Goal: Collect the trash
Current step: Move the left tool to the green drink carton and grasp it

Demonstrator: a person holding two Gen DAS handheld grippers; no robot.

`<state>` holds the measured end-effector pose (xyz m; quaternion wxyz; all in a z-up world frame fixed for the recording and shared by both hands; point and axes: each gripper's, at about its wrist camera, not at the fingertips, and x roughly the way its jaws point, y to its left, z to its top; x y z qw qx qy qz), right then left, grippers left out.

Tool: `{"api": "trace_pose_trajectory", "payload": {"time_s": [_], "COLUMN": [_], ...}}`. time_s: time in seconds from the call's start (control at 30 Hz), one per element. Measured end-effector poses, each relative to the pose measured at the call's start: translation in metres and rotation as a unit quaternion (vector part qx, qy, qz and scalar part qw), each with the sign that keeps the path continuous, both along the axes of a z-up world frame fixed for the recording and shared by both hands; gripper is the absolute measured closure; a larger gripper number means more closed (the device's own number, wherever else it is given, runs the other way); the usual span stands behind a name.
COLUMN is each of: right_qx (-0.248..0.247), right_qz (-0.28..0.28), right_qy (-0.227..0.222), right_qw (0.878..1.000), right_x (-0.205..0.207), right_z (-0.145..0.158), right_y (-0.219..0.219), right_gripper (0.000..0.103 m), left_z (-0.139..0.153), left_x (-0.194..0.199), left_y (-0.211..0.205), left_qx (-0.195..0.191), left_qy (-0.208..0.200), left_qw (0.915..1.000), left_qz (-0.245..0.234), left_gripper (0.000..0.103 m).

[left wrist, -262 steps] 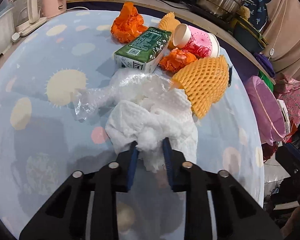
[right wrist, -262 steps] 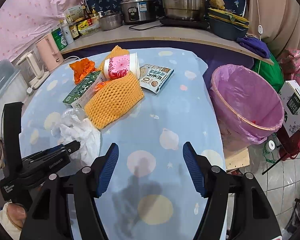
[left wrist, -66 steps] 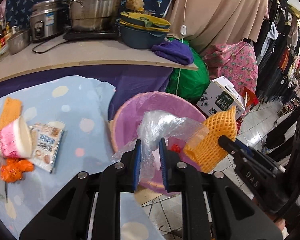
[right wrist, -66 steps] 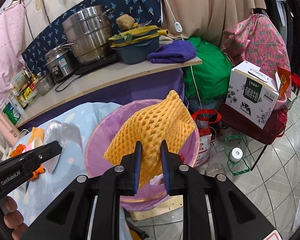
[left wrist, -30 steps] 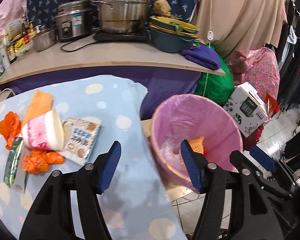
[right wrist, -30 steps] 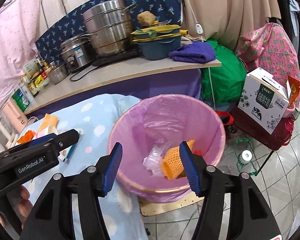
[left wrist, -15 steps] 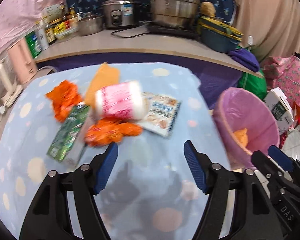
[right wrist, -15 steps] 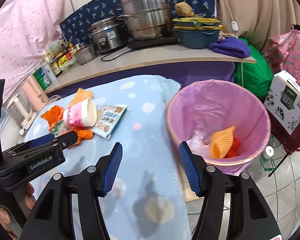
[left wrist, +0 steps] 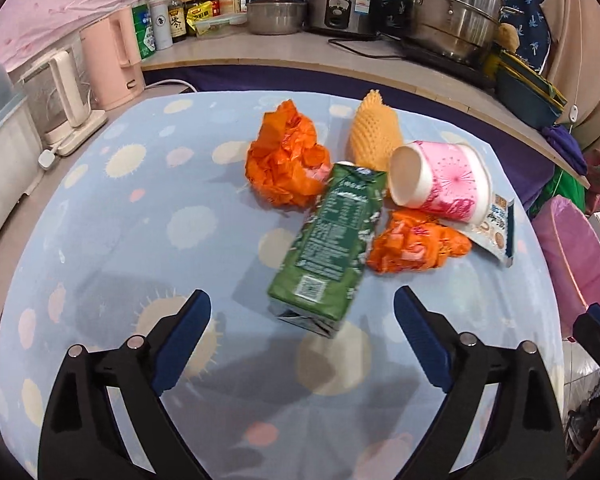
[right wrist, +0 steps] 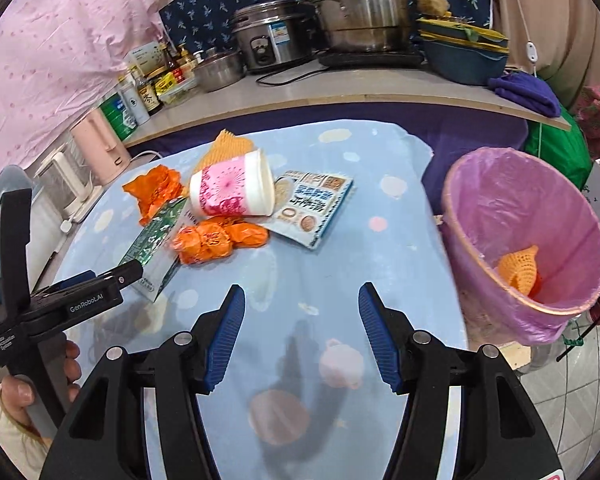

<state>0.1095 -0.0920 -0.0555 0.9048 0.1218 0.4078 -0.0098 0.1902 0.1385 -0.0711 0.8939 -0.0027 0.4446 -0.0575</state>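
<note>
2 grippers hover over the blue spotted tablecloth (left wrist: 148,216), neither holding anything. The left gripper (left wrist: 302,340), low in its frame, has just been opening its jaws and they stand wide; the green drink carton (left wrist: 332,240) lies just above the gap between them. The right gripper (right wrist: 302,334) stands partly open over bare cloth. Farther up lie 2 crumpled orange bags (left wrist: 286,164), a pink paper cup (left wrist: 440,184) on its side, and a yellow foam net (left wrist: 374,130). The pink-lined bin (right wrist: 512,216) stands at right, off the table.

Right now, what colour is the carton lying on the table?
Dark green carton, clearest in the left wrist view.
</note>
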Motion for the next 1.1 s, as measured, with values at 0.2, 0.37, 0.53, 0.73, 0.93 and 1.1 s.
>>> {"api": "trace_pose_trajectory", "payload": {"time_s": [0.2, 0.37, 0.53, 0.73, 0.93, 1.1], "right_qx": [0.003, 0.002, 0.004, 0.0, -0.006, -0.017], "right_qz": [0.016, 0.028, 0.045, 0.075, 0.106, 0.125], "right_qy": [0.011, 0.016, 0.015, 0.014, 0.021, 0.028], "right_qw": [1.0, 0.999, 0.999, 0.997, 0.994, 0.992], "right_x": [0.013, 0.027, 0.045, 0.072, 0.101, 0.121], "right_z": [-0.008, -0.013, -0.016, -0.021, -0.032, -0.045], "right_y": [0.019, 0.03, 0.043, 0.06, 0.078, 0.091], "right_gripper": [0.045, 0.045, 0.045, 0.045, 0.045, 0.045], "left_z": [-0.015, -0.024, -0.03, -0.022, -0.013, -0.01], "left_x": [0.013, 0.018, 0.02, 0.008, -0.002, -0.004], "left_y": [0.01, 0.004, -0.001, 0.005, 0.015, 0.021], "left_qx": [-0.024, -0.021, -0.029, -0.038, -0.044, -0.05], "left_qy": [0.008, 0.012, 0.032, 0.021, 0.019, 0.028], "left_qw": [0.9992, 0.9982, 0.9967, 0.9978, 0.9982, 0.9978], "left_qz": [-0.03, -0.054, -0.069, -0.05, -0.037, -0.032], "left_gripper": [0.013, 0.02, 0.053, 0.053, 0.054, 0.054]}}
